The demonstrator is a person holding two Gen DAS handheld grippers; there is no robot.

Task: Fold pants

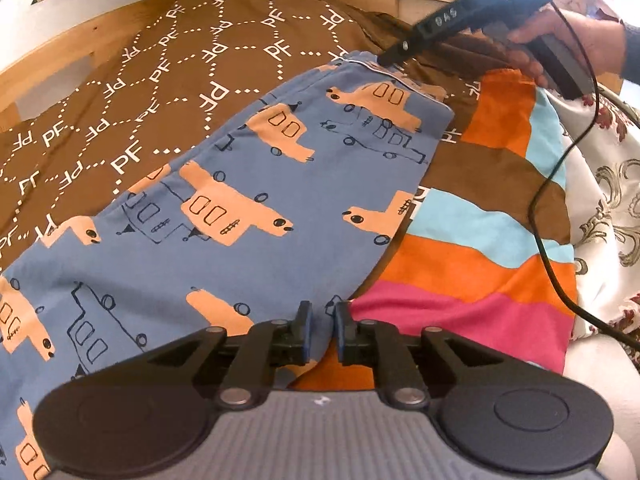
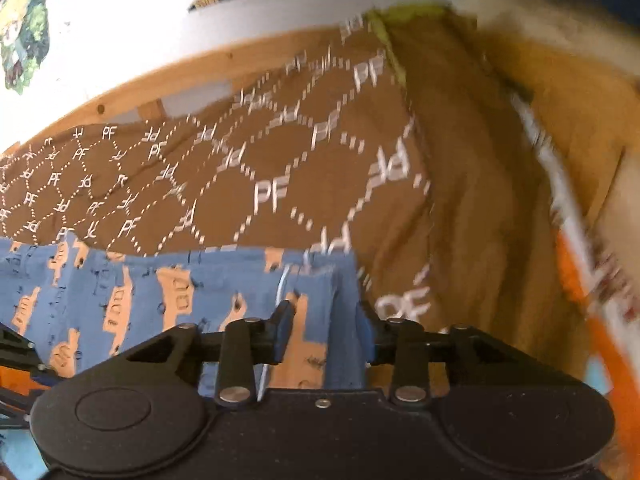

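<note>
- Pants (image 1: 248, 200): blue w/ peach vehicle print, lying spread flat on the brown "PF" bedspread (image 1: 160, 80); one side overlaps a striped blanket (image 1: 472, 248) (orange, pink, light blue, brown).
- My left gripper (image 1: 320, 320): low over the near edge of the pants, right where blue fabric meets the striped blanket. Jaws narrow, small gap; the pants edge runs through that gap, but the pads don't look to be pressing on it.
- My right gripper (image 2: 326, 328): at the far end of the pants, by the white-piped hem. Jaws moderately apart, straddling the cloth; fabric sits between them w/ no squeeze that I can see.
- From left cam the right gripper's tip (image 1: 390, 58) touches or sits just above that hem corner; can't tell which. A hand (image 1: 560, 48) wraps its handle, black cable (image 1: 560, 184) trailing down.
- Wooden bed frame (image 1: 80, 48) beyond the bedspread; white floral cloth (image 1: 612, 184) on the right.
- Right cam is blurred toward its right side, detail there unreadable.
</note>
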